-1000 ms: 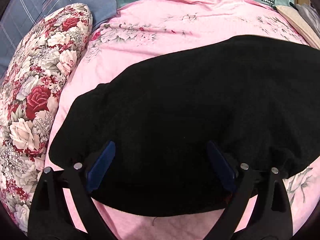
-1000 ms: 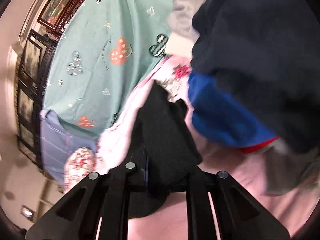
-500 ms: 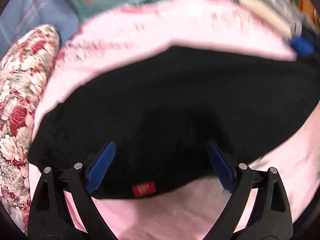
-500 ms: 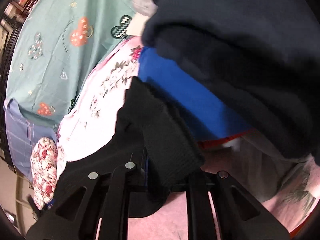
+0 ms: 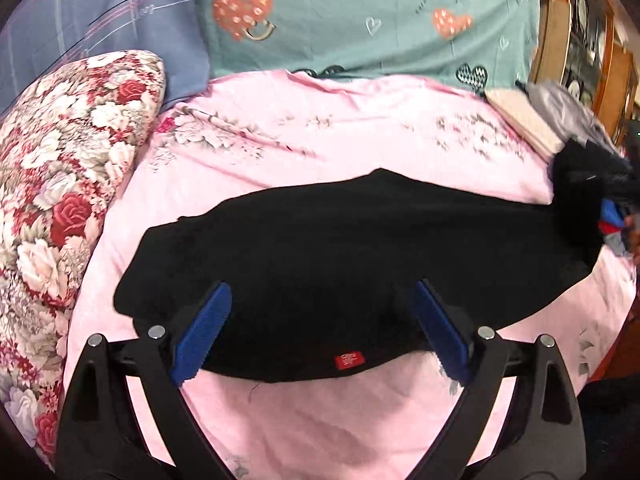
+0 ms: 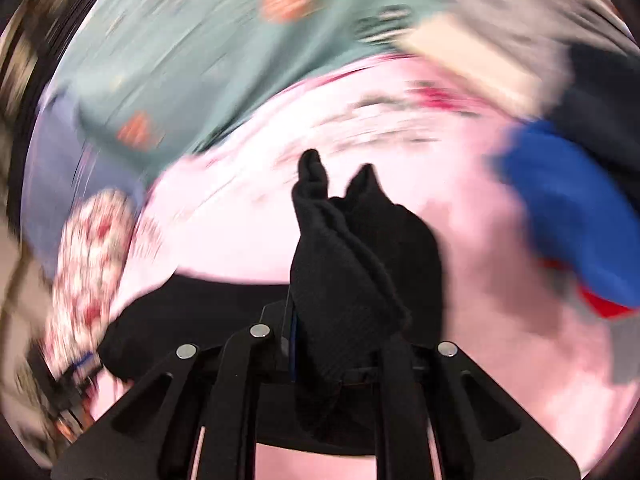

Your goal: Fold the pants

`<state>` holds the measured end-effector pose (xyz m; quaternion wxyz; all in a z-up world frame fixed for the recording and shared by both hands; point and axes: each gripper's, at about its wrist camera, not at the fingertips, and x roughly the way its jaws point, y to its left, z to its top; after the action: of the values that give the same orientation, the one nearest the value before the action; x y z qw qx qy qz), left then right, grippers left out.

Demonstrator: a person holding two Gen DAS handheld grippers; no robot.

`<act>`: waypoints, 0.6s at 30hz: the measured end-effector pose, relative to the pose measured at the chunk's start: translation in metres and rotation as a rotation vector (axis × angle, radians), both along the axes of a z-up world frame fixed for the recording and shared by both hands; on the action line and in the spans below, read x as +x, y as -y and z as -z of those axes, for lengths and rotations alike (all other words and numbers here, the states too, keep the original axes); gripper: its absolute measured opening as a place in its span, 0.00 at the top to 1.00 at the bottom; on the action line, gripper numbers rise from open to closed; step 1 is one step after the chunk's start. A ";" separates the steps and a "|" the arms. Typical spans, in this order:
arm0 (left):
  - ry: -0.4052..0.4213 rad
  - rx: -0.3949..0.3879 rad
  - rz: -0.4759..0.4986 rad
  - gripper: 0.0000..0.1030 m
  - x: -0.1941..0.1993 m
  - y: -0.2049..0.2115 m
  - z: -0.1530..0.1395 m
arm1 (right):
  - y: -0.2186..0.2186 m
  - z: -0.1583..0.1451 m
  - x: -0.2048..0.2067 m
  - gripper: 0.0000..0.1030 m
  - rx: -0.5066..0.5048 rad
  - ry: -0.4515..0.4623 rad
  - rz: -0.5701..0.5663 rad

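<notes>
Domestic bedroom. A bed with a pink floral sheet (image 5: 320, 140), a rose-print pillow (image 5: 68, 184) and a teal heart-print cover (image 5: 360, 20). A wooden cabinet (image 5: 560, 40) stands beside it.

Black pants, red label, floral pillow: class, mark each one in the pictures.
black pants (image 5: 360, 248): left wrist view, middle of the spread cloth.
red label (image 5: 350, 361): left wrist view, centre of the tag at the near hem.
floral pillow (image 5: 68, 168): left wrist view, its top face.

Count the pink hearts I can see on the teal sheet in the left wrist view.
2. One pink heart sits at the teal sheet's left, with a smile under it; a smaller pink heart is to the right. Others may lie outside the frame.
</notes>
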<state>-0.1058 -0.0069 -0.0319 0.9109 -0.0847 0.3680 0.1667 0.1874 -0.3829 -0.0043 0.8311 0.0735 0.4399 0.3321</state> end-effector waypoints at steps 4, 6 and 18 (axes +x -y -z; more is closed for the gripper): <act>-0.014 -0.026 -0.044 0.09 -0.015 -0.011 0.009 | -0.120 0.026 -0.044 0.87 -0.132 0.067 -0.250; -0.022 -0.062 -0.069 0.09 -0.023 -0.018 0.016 | -0.161 0.046 -0.060 0.87 -0.196 0.084 -0.324; 0.034 -0.186 -0.170 0.09 -0.048 -0.048 0.025 | -0.192 0.047 -0.086 0.30 -0.050 -0.093 -0.519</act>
<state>-0.1534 0.0408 -0.0571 0.8879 -0.2023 0.3578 0.2068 0.1016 -0.1910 -0.0515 0.6985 -0.0471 0.4898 0.5196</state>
